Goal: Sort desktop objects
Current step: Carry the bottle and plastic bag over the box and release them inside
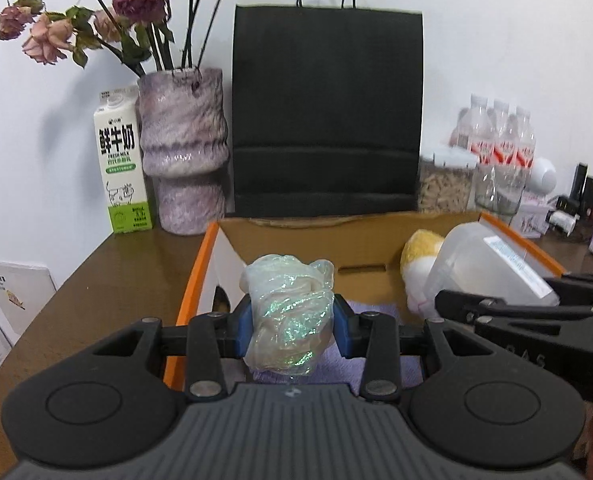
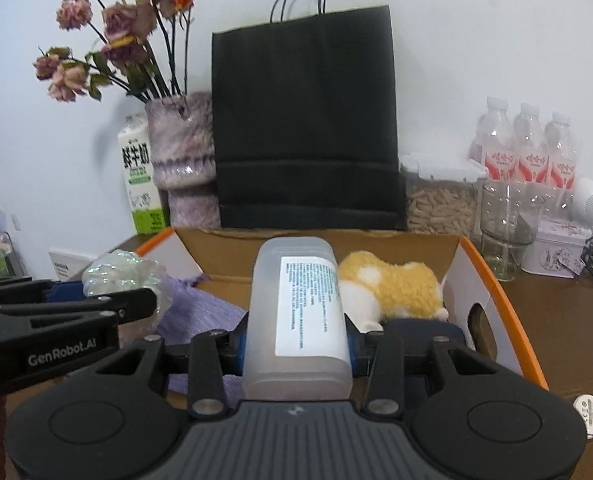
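Left wrist view: left tool [image 1: 292, 322] gripping crumpled iridescent plastic wrap [image 1: 290, 312] between blue pads, holding it over cardboard box [image 1: 336, 236] on counter [image 1: 108, 280]. Right tool [image 1: 496, 308] showing at 3 o'clock.

Right wrist view: right tool [image 2: 296, 344] clamping translucent bottle [image 2: 298, 312] over box; plush toy [image 2: 396, 288] lying inside at 2 o'clock, purple cloth [image 2: 200, 308] at 9 o'clock.

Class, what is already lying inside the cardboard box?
Inside the cardboard box lie a purple cloth and a yellow-and-white plush toy. The grippers and their loads hide much of its floor.
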`<state>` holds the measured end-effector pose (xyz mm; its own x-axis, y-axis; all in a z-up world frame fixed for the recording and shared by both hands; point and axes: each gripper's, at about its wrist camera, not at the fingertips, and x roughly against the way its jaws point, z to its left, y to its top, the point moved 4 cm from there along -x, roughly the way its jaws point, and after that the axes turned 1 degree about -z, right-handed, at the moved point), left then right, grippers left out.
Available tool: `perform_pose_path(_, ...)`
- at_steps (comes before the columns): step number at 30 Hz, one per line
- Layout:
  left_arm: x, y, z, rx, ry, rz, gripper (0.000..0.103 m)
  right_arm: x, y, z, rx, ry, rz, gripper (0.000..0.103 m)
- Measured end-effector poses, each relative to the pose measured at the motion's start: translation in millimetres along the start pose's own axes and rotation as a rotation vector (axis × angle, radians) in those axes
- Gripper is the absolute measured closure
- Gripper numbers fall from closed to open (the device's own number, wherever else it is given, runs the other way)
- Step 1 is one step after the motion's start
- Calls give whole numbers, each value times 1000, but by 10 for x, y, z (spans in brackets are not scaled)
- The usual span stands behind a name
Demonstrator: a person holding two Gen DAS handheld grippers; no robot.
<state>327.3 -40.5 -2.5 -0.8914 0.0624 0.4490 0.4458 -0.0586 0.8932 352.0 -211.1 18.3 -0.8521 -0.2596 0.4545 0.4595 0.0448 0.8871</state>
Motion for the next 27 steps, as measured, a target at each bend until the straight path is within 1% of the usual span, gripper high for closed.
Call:
perform_pose_path(7,-93,-108,-7,-24,4,45,63,-61,-106,-69,-10,-19,58,63)
perform_pose_path(11,-124,-143,-10,-32,7,62,63,-85,-140,-93,-9,-27,71,63)
perform_pose_path(14,-125,-154,-15,-38,8,66,62,-86,-143,-91,-5,-28,74,63)
perform_pose_path(18,-100,-144,-3,-34,5,60,58,-103,-156,-96,-5,-15,88,62)
perform_pose_path(19,-90,-142,0,-35,5,56,58,-100,-159,-98,-6,-15,88,59)
perform_pose_path(20,-82,-139,2,-37,6,53,56,-92,-158,-102,-4,-24,86,53)
perform_pose_path(21,-70,-134,5,-37,6,49,54,-80,-154,-106,-1,-29,81,49)
perform_pose_path(23,-45,-122,7,-38,2,41,50,-44,-138,-118,3,-35,67,32)
perform_pose_path(24,-31,-116,7,-41,4,37,44,-22,-126,-125,5,-37,58,28)
perform_pose_path(25,-13,-108,4,-46,7,30,38,2,-113,-131,9,-39,49,19)
perform_pose_path(26,7,-100,0,-50,7,21,34,22,-100,-138,11,-41,41,12)
perform_pose_path(27,28,-90,-6,-53,6,15,27,42,-88,-144,14,-42,35,10)
